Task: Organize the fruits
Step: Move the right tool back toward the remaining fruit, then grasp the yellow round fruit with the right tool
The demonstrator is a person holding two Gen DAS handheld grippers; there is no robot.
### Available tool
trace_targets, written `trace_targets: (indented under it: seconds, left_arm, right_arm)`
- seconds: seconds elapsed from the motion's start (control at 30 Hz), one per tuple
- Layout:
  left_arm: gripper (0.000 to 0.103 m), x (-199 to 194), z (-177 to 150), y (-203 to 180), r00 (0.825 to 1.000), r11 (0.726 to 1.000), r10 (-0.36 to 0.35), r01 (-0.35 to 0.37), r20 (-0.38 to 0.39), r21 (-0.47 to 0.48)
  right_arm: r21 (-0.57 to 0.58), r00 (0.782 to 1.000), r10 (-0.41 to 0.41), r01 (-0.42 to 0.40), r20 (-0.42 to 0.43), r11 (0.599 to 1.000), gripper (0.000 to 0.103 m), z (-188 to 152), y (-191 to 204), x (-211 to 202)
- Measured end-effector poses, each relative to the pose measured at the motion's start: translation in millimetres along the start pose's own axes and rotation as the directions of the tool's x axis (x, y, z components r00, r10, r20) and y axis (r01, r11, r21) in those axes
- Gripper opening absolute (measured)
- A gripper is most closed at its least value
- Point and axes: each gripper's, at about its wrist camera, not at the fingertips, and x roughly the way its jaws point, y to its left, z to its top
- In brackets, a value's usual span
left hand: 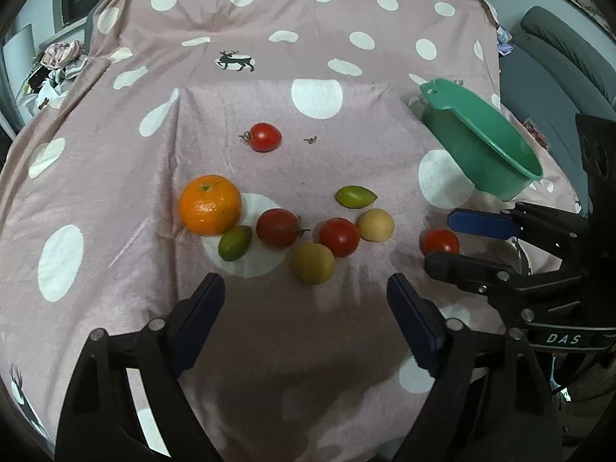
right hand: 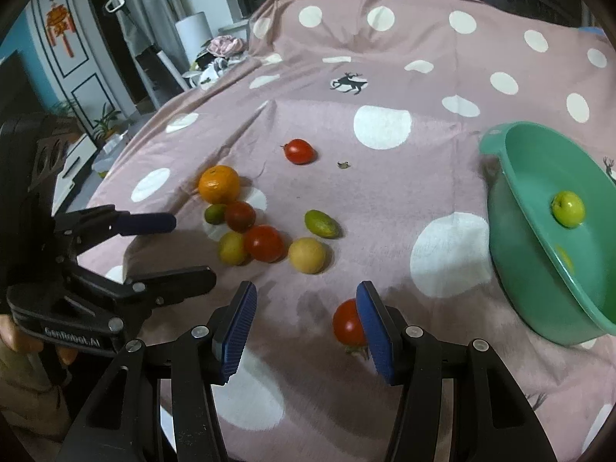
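left gripper (left hand: 306, 310) stands apart over bare pink cloth (left hand: 269, 346) at lower centre; right gripper (right hand: 306, 325) apart too, a tomato (right hand: 346, 325) beside its right finger, green basin (right hand: 539, 269) at right edge

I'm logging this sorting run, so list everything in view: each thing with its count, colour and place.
Blanket: one, pink with white dots, under everything.
Basin: one, green, right side.
Green fruit: one, inside the basin.
Orange: one, left of the cluster.
Tomatoes: five, red; one apart at the back, two in the cluster, one by the right gripper's fingers, same one.
Yellow fruits: two, in the cluster.
Small green fruits: two, in the cluster.
Left gripper: open, empty.
Right gripper: open.
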Motion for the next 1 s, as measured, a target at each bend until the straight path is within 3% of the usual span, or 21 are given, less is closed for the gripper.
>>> trace_targets:
  seconds: [0.2,0.43,1.0]
  left_arm:
    - [0.068,12,4,-2,1.000,1.000,-0.006,0.006,-0.027,-0.001]
    - [0.058,21,8,0,0.999,1.000,-0.001,0.001,-0.048,0.005]
    - [0.041,36,13,-4,0.997,0.999,-0.004,0.006,-0.079,0.035]
  right_arm:
    - [-0.019,1.000,0.007,-0.007,-0.013,1.000,0.056,8,1,12]
    - [-0.053,0.999,0.017,-0.019,-0.036,0.998,0.049,17,2,25]
    - [-0.094,0.987,0.073,-0.087,-0.142,0.992,0.043,32,-2,52]
